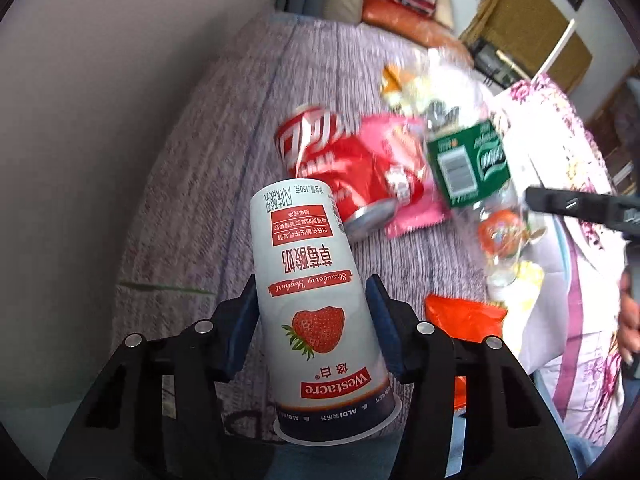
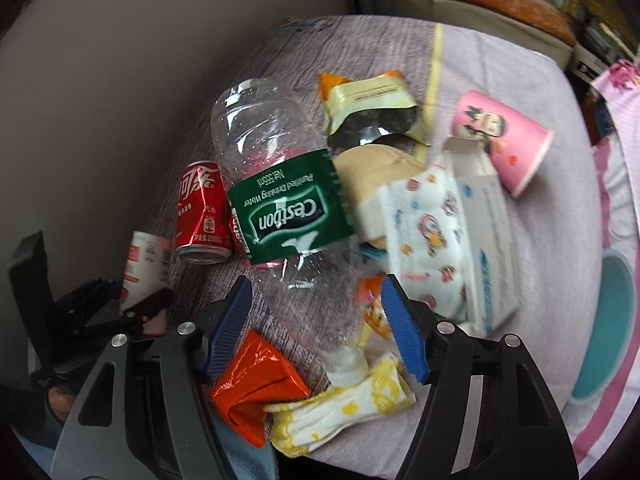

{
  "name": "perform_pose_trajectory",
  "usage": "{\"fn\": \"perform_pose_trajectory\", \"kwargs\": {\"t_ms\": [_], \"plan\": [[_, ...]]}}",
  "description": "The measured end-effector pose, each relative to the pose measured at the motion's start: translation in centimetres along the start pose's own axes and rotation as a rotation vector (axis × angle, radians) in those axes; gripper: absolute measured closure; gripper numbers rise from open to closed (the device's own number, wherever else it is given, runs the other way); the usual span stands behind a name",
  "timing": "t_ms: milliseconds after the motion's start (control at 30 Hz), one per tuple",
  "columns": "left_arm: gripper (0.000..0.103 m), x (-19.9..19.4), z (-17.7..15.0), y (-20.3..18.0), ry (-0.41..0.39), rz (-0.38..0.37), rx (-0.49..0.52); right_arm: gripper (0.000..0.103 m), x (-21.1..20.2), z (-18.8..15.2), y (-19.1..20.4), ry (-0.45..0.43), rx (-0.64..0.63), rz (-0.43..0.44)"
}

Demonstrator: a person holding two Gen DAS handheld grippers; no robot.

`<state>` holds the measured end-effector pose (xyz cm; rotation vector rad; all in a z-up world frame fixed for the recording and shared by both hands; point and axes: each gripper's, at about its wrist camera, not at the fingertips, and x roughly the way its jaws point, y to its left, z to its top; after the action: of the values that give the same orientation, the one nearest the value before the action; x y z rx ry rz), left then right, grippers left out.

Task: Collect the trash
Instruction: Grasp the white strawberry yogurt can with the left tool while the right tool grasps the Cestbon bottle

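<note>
My left gripper [image 1: 314, 312] is shut on a white strawberry yogurt cup [image 1: 316, 304], held upside down above the purple cloth; the cup also shows in the right wrist view [image 2: 140, 260]. My right gripper [image 2: 316, 320] is open, its blue pads either side of a clear Cestbon water bottle [image 2: 280, 184] with a green label, lying cap toward me; whether the pads touch it is unclear. A crushed red cola can [image 2: 202, 212] lies left of the bottle and shows in the left wrist view [image 1: 336, 168].
Around the bottle lie an orange wrapper [image 2: 256, 384], a yellow-patterned tissue [image 2: 352, 404], a printed face mask [image 2: 424, 240], a white box [image 2: 488, 232], a pink paper cup [image 2: 504, 140], a cream snack bag [image 2: 372, 108] and a pink wrapper [image 1: 400, 184]. A floral cloth [image 1: 560, 184] lies right.
</note>
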<state>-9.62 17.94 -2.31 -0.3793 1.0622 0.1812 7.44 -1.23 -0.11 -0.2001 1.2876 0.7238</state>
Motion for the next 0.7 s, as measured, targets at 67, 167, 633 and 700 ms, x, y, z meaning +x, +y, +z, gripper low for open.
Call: {"fn": "perform_pose_trajectory", "kwargs": {"t_ms": [67, 167, 633, 700], "plan": [[0.049, -0.5, 0.5, 0.1, -0.017, -0.01, -0.011, 0.038, 1.1, 0.6, -0.1, 0.032, -0.002, 0.028], [0.049, -0.2, 1.2, 0.9, -0.037, -0.004, -0.029, 0.038, 2.7, 1.2, -0.2, 0.056, 0.009, 0.043], [0.049, 3.3, 2.5, 2.3, 0.015, -0.041, -0.068, 0.028, 6.9, 3.8, 2.5, 0.119, -0.047, 0.142], [0.049, 3.6, 2.5, 2.4, 0.024, -0.043, -0.071, 0.026, 8.1, 4.1, 2.9, 0.126, -0.054, 0.145]]}}
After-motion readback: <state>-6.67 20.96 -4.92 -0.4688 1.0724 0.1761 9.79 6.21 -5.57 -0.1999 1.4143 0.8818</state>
